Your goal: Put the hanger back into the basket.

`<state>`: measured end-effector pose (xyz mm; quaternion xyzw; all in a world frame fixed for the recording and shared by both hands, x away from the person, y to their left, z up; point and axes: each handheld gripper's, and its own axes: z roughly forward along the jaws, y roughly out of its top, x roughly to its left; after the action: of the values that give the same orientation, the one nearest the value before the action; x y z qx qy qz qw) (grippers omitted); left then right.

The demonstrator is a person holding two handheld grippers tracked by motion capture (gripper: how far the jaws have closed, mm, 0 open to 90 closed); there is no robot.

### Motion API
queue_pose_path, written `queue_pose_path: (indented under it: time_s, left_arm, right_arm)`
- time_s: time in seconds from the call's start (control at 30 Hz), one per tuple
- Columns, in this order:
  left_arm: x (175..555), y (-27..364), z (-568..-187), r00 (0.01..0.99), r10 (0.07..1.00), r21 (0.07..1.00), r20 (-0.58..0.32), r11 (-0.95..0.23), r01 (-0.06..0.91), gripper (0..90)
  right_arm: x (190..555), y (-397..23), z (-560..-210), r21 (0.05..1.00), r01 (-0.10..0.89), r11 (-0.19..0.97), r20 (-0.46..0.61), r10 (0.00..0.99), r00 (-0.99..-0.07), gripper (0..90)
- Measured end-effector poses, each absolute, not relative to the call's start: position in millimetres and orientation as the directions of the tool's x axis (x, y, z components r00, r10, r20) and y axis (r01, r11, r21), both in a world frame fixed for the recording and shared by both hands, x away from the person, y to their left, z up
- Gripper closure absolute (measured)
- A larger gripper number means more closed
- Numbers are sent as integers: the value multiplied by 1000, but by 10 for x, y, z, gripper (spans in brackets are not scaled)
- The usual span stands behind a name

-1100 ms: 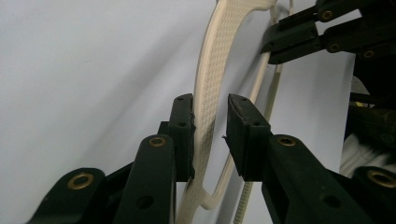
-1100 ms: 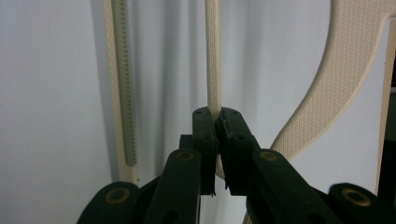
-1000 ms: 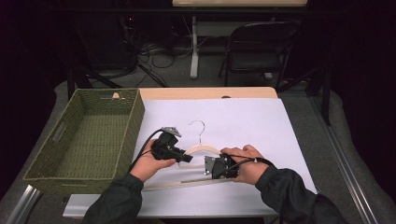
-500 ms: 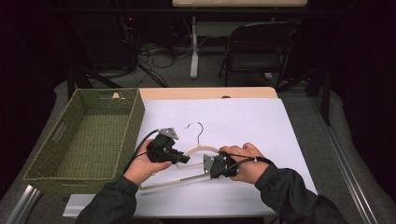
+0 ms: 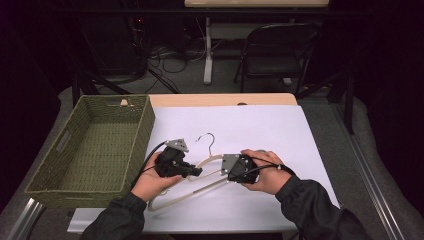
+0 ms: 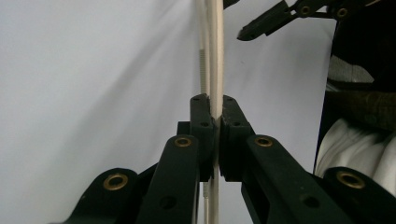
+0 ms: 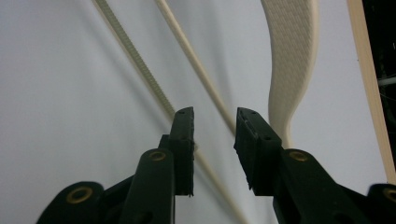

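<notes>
Two hand-held grippers meet over the white sheet [image 5: 280, 135] on the table in the high view. The left gripper [image 5: 196, 171] and the right gripper [image 5: 226, 172] face each other along the cream plastic clothes hanger with a metal hook [image 5: 212, 161], which lies between them. Beside the left gripper stands the green woven rectangular basket [image 5: 144, 127]; it seems empty, though its near corner is dim.

From the left gripper view, its jaws are pressed together on the hanger's thin bar [image 6: 215, 56], which runs straight ahead.

From the right gripper view, the right gripper [image 7: 214, 122] stands apart, holding nothing; the hanger's rod [image 7: 196, 65] passes just under the gap. To grip well, I judge it should lower around the rod squarely before closing, keeping level with the left gripper.
</notes>
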<state>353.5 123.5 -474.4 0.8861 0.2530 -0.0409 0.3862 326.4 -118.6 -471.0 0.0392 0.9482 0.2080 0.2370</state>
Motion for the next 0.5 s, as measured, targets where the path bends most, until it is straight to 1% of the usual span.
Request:
queue_pose_path:
  time_s: [0.1, 0.27, 0.4, 0.5]
  left_arm:
    - [3512, 1301, -4677, 855, 440, 685, -275, -535, 495, 868]
    - [3456, 1377, -4593, 835, 490, 700, -250, -504, 506, 868]
    - [3452, 1413, -4574, 835, 481, 713, -268, -484, 507, 868]
    - [3434, 1414, -4560, 833, 488, 721, -262, -474, 505, 868]
  right_arm:
    - [3250, -1251, -4655, 444, -6, 896, -424, 205, -882, 658]
    - [3245, -1332, -4646, 459, 23, 888, -409, 234, -882, 642]
    - [3268, -1363, -4681, 462, 40, 886, -399, 248, -883, 634]
    - [3270, -1371, -4692, 476, 56, 878, -382, 263, -886, 602]
